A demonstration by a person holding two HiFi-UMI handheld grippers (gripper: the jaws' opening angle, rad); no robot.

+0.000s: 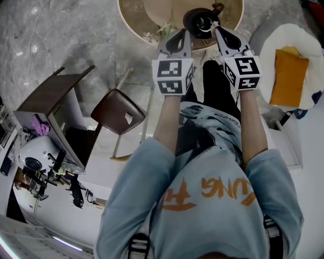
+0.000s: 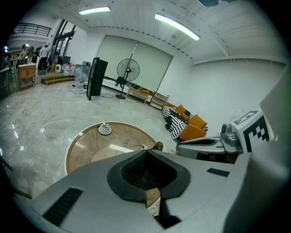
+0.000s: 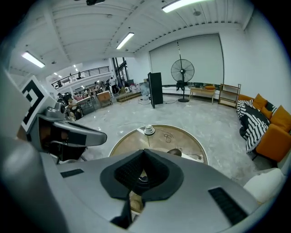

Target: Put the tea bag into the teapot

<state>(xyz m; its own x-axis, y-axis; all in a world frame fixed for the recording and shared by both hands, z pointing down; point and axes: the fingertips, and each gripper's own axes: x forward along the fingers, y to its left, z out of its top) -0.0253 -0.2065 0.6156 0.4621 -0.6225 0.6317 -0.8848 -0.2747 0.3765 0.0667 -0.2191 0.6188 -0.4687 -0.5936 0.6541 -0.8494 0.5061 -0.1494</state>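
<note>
- Teapot (image 1: pixel 200 23) sits on the round bench (image 1: pixel 136 15), right between both tongs' tips.
- Left tongs (image 1: pixel 178 36) and right tongs (image 1: pixel 224 34) are both pressed together, empty.
- Tea bag is too small to find.

Teapot (image 1: pixel 201 23) on round table (image 1: pixel 135 17) — chair (image 1: pixel 117 111) left, cushion (image 1: pixel 289 76) right.
</note>
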